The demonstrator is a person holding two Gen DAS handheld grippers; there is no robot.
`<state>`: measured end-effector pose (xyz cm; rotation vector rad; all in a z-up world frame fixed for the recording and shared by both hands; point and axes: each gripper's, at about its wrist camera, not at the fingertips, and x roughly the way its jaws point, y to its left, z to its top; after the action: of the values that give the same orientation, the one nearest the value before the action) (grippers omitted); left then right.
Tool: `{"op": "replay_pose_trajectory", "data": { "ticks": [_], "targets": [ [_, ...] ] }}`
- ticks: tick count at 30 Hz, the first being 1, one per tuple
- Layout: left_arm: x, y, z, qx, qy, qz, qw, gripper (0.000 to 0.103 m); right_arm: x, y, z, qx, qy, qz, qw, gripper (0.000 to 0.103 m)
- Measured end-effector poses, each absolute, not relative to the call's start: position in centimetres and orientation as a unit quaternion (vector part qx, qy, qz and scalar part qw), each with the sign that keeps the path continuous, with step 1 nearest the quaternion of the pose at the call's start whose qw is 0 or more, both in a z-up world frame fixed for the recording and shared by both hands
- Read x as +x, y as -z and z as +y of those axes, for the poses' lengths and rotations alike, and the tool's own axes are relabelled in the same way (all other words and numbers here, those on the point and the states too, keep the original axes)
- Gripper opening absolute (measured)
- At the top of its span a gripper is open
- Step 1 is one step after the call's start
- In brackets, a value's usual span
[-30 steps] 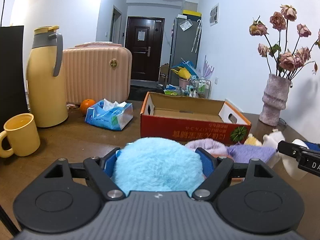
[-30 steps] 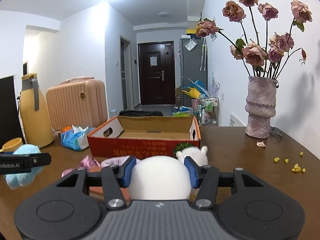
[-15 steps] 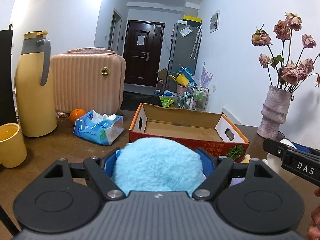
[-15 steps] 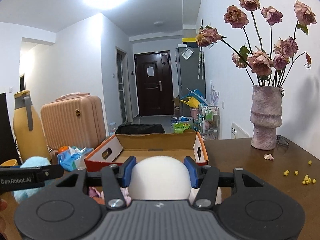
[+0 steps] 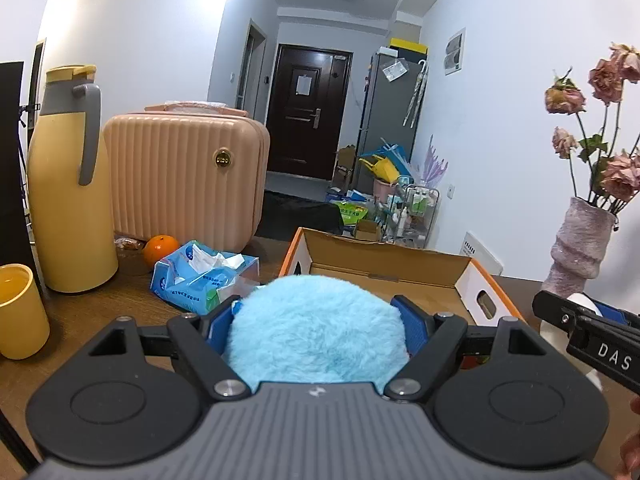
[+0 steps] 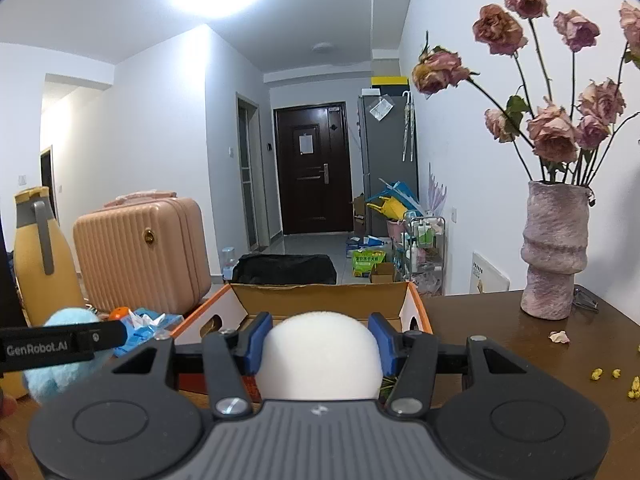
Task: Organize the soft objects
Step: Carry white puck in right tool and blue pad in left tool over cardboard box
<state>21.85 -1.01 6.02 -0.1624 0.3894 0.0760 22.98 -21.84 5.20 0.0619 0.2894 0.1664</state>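
1. The left gripper (image 5: 318, 312) pinches a fluffy light-blue plush ball (image 5: 318, 332); its blue pads press into the fur on both sides, and the ball fills the gap between them.
2. The right gripper (image 6: 318, 338) clamps a smooth white foam ball (image 6: 320, 356) between its blue pads, which touch the ball on either side.
3. Both balls are held above the near edge of an open cardboard box (image 5: 400, 264) with an orange rim and oval handle holes, which sits on a brown wooden table (image 5: 100, 304).
4. In the right wrist view the blue ball appears at the far left, behind the left gripper's side arm.
5. Left of the box lies a blue pack of tissues (image 5: 204, 276), with an orange (image 5: 160, 249) just behind it.
6. Further left stand a yellow thermos jug (image 5: 68, 184) with a grey handle and a yellow mug (image 5: 20, 312); a ribbed pink suitcase (image 5: 184, 176) stands behind the tissues.
7. On the right a mottled pink vase (image 6: 554, 248) holds dried roses (image 6: 552, 136); small yellow bits (image 6: 612, 376) and a petal lie on the table near it.
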Motion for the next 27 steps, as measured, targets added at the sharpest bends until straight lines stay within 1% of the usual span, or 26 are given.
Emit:
{"op": "replay_pose_trajectory", "data": {
  "ticks": [6, 27],
  "targets": [
    [23.5, -5.6, -0.7, -0.083, -0.041, 0.204, 0.975, 0.081, 24.3, -4.9, -21.8, 0.027, -0.081, 0.152, 0.985, 0.052],
    [27.6, -6.2, -1.7, -0.076, -0.041, 0.188, 0.978, 0.081, 29.0, -5.8, -22.5, 0.027, -0.071, 0.151, 0.986, 0.052]
  ]
}}
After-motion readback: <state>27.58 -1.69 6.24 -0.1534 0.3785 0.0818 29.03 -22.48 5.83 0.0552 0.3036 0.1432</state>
